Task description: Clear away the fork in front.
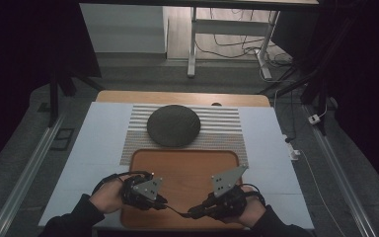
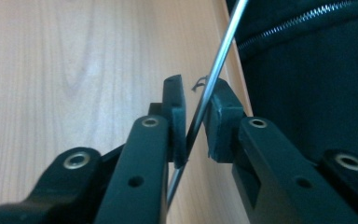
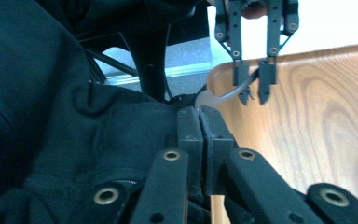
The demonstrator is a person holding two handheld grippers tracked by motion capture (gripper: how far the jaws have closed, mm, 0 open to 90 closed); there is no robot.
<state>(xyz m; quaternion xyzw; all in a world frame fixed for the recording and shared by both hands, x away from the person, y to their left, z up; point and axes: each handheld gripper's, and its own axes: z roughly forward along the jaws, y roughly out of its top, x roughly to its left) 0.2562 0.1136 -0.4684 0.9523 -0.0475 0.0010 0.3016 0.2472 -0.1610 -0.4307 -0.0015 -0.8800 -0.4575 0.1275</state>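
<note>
The thin, pale grey strand (image 1: 177,212), stiff like wire or plastic, spans the short gap between the two tongs, low over the near end of the orange-brown wooden tray with rounded corners (image 1: 187,158). The right tongs (image 3: 200,112) are pressed together on one end of it, and the strand curves out from their tips toward the left tongs (image 3: 252,88). In the left gripper view the strand (image 2: 214,70) runs aslant through the left tongs (image 2: 196,93), whose pads stand a narrow gap apart. It brushes their edges but does not look pinched.

By this reading, one end is secured and the second grip is nearly made. Whatever is to be done with the strand itself is not yet begun.

Beyond the tongs the tray floor lies bare up to its far rim. Past that rim a dark round cushion (image 1: 173,125) sits on a grey-and-white striped mat (image 1: 227,123). The white surface (image 1: 103,143) spreads wide to either side of the tongs. Behind them, the person's dark zipped jacket (image 2: 307,70) and the tray's near rim leave little room for pulling back.
</note>
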